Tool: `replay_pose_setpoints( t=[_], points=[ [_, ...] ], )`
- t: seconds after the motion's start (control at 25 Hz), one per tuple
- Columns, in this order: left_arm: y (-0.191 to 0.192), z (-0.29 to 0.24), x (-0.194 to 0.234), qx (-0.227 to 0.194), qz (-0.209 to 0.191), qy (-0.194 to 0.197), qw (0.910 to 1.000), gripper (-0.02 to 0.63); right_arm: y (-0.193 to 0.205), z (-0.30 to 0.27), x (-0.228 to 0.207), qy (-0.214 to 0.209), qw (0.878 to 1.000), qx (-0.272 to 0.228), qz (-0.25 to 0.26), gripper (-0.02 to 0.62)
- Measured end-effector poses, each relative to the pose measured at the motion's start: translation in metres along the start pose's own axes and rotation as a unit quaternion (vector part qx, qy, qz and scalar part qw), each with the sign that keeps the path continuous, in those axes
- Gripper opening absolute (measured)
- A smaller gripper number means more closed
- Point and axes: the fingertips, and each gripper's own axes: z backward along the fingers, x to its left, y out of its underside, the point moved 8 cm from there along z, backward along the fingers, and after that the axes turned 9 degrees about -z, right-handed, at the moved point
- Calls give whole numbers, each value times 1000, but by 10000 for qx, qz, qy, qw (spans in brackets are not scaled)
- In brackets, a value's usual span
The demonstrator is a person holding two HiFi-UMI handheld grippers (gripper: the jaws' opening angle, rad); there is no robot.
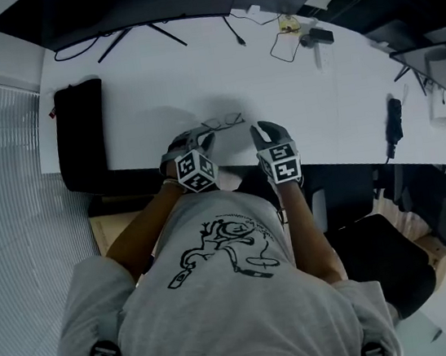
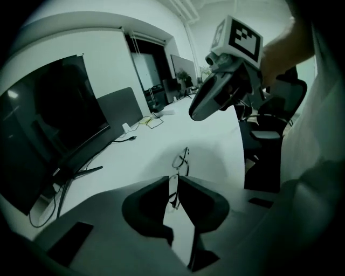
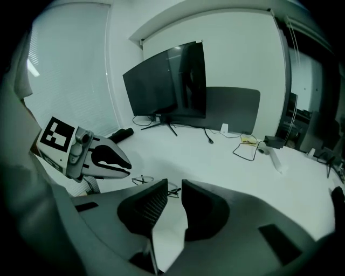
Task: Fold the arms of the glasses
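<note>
The thin-framed glasses lie on the white table, near its front edge. My left gripper hovers just to their near left and my right gripper just to their near right, neither touching them. In the left gripper view the glasses show on the table beyond the narrowly parted jaws of the left gripper, and the right gripper hangs above them. In the right gripper view the glasses rest below the left gripper. The right gripper has a small empty gap between its jaws.
A dark monitor stands at the table's back, with cables to its right. A black bag lies at the table's left end, and a slim black object lies at the right. A black chair stands beside the person.
</note>
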Motion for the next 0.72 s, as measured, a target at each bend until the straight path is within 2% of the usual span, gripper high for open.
replay_pose_setpoints(
  t=[0.16,0.32,0.44,0.72],
  points=[
    [-14,24,19,-408,827,-102,9957,60,-24,18,5,-101,9996,-235,79,76],
    [-33,51,43,-912,1505,-240,9841,43,-51,38,13,-225,9982,-541,114,63],
    [-49,72,60,-1290,1784,-359,9748,37,-73,54,20,-335,9964,-764,128,58],
    [-86,118,89,-1995,2130,-552,9549,29,-118,93,33,-519,9905,-1258,192,48]
  ],
)
